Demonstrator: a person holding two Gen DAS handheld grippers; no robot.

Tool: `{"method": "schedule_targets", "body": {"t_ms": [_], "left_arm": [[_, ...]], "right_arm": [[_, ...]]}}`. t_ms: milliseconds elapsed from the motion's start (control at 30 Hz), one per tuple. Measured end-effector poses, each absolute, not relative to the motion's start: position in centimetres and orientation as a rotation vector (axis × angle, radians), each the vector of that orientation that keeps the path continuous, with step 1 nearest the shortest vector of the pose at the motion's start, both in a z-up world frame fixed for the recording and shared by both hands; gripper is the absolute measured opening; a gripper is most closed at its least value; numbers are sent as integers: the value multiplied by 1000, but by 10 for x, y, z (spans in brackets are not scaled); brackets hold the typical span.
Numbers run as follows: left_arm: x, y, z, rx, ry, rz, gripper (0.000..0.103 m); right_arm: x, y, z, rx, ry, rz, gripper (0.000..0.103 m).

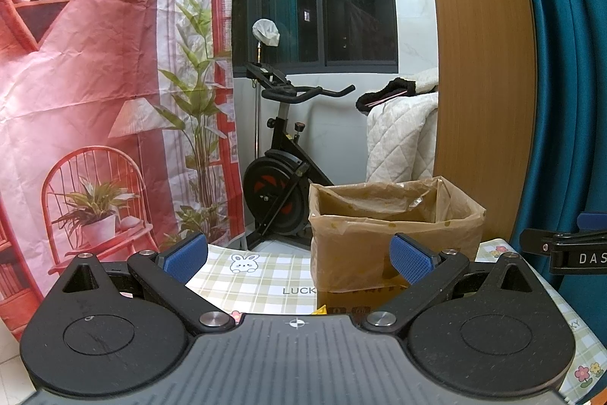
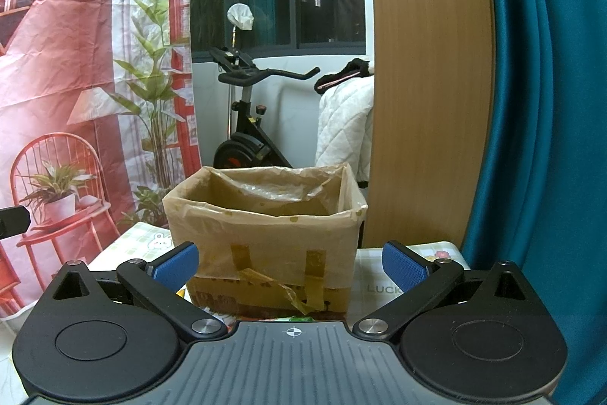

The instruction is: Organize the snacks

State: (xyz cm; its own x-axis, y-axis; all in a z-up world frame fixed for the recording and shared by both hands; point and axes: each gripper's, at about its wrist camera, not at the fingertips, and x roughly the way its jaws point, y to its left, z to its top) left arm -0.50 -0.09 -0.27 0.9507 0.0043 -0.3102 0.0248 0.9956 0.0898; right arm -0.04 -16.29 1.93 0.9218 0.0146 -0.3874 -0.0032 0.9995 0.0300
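Cardboard box (image 2: 265,253) with plastic liner sits on table (image 1: 265,276), contents hidden; both hand-held grippers, left (image 1: 299,259) and right (image 2: 290,266), wide open, empty; sorting looks barely started

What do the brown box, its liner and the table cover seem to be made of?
The box looks like matte brown cardboard, patched with glossy brownish tape. Its liner, folded over the rim, seems to be thin translucent plastic film: it wrinkles and shines. The table cover has a printed check with a rabbit; its smooth, flat look suggests plastic or coated cloth, but I cannot tell which.
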Motion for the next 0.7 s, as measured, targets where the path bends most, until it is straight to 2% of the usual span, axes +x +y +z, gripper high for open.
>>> {"method": "schedule_targets", "body": {"t_ms": [433, 700], "left_arm": [[-1, 4, -3, 52, 288, -7, 103], [2, 25, -24, -60, 233, -58, 103]], "right_arm": [[7, -176, 22, 27, 377, 11, 102], [9, -170, 8, 8, 355, 8, 103]]}}
